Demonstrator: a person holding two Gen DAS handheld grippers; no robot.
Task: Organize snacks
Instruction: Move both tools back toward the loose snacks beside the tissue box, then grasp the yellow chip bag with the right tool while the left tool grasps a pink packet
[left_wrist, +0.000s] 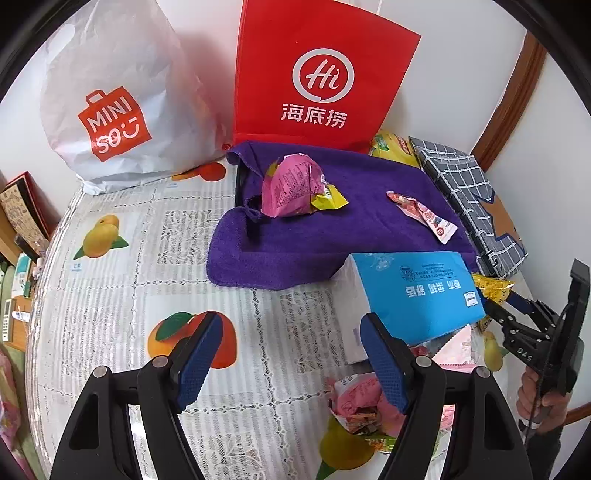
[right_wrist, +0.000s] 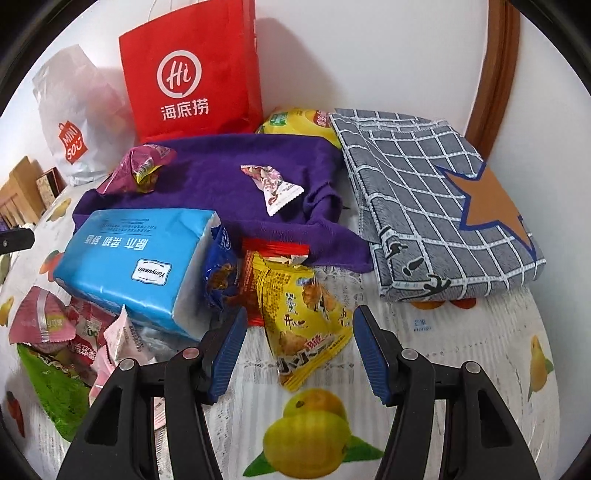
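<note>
On the tabletop (right_wrist: 461, 354), covered with a lacy white cloth printed with fruit, we see a purple terry towel (right_wrist: 229, 162) spread before a red paper bag (right_wrist: 192, 70) at twelve o'clock and a white plastic shopping bag (left_wrist: 118, 92) at ten o'clock. On the towel lie a crumpled pink snack wrapper (left_wrist: 291, 184) and a small red-and-white candy packet (right_wrist: 275, 186). A blue pack of tissues (right_wrist: 136, 266) rests on the towel's near edge. We hold our right gripper (right_wrist: 297, 354) with jaws open, empty, straddling the near end of a yellow snack packet (right_wrist: 306, 325) without pressing it. Our left gripper (left_wrist: 291, 358) has open, empty jaws over bare cloth, with a heap of pink snack packets (left_wrist: 358, 402) at four o'clock. A folded grey checked cloth with an orange star (right_wrist: 436, 199) lies at two o'clock.
</note>
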